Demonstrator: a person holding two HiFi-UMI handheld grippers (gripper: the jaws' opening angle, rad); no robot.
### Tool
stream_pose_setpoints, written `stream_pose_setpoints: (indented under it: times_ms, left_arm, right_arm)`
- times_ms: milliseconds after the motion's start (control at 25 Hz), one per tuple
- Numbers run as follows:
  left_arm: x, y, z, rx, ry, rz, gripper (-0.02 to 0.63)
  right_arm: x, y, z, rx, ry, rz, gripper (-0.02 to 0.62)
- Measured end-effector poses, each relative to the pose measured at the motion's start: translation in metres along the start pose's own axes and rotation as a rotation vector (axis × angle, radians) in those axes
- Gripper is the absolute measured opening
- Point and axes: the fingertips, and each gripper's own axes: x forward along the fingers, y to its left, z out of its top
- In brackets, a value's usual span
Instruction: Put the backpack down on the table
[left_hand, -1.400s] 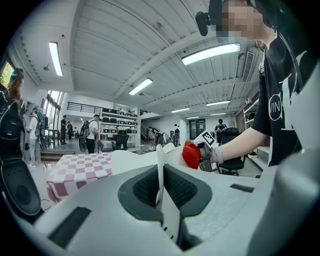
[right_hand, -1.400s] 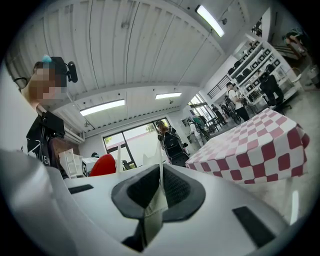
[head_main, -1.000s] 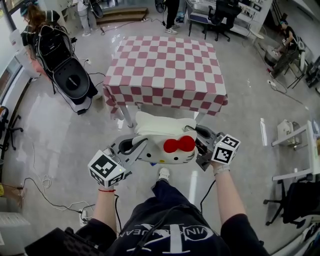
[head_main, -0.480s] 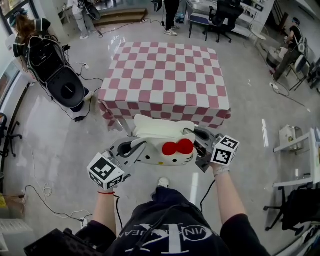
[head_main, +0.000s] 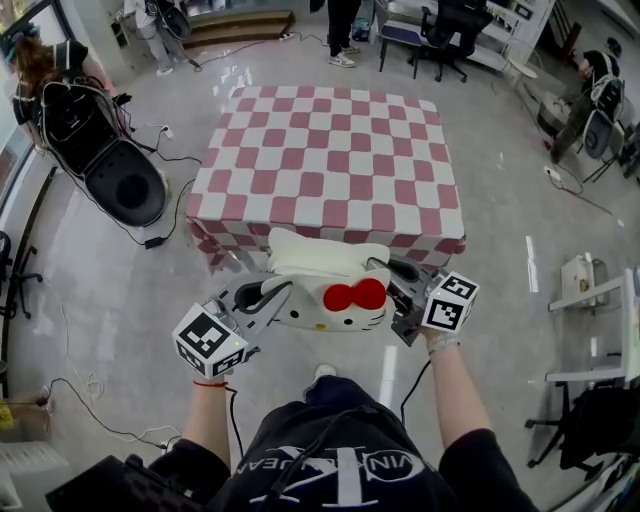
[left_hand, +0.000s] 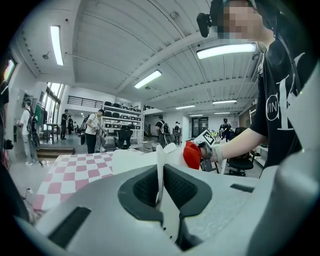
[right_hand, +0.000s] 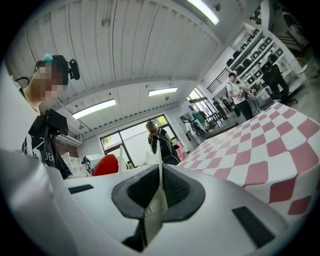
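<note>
So the white backpack (head_main: 325, 285) with the red bow (head_main: 357, 293) hangs in the air at the near side of the checkered table (head_main: 330, 150), not set down yet. The left gripper (head_main: 262, 296) and right gripper (head_main: 400, 285) are each pinched tight on just a thin white flap of it. That's a pretty skimpy hold imo, so one flap could slip out and drop the bag on the floor, or it lands half on the edge and slides off the draped cloth.

Left gripper (head_main: 265, 295), right gripper (head_main: 400, 287) both clamping backpack (head_main: 318, 270)
</note>
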Motion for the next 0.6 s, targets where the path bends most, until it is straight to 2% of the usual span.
stream_pose_setpoints:
  times_ms: [160, 400, 600]
  left_arm:
    - [0.012, 0.007, 0.001, 0.012, 0.0, 0.008, 0.021]
    - [0.004, -0.033, -0.031, -0.002, -0.005, 0.044, 0.021]
    - [0.008, -0.006, -0.017, -0.009, 0.008, 0.041, 0.021]
  right_arm:
    - [0.001, -0.013, 0.006, -0.007, -0.004, 0.01, 0.012]
    - [-0.025, 0.0, -0.03, -0.018, 0.011, 0.036, 0.012]
    - [-0.004, -0.012, -0.014, -0.006, 0.014, 0.046, 0.012]
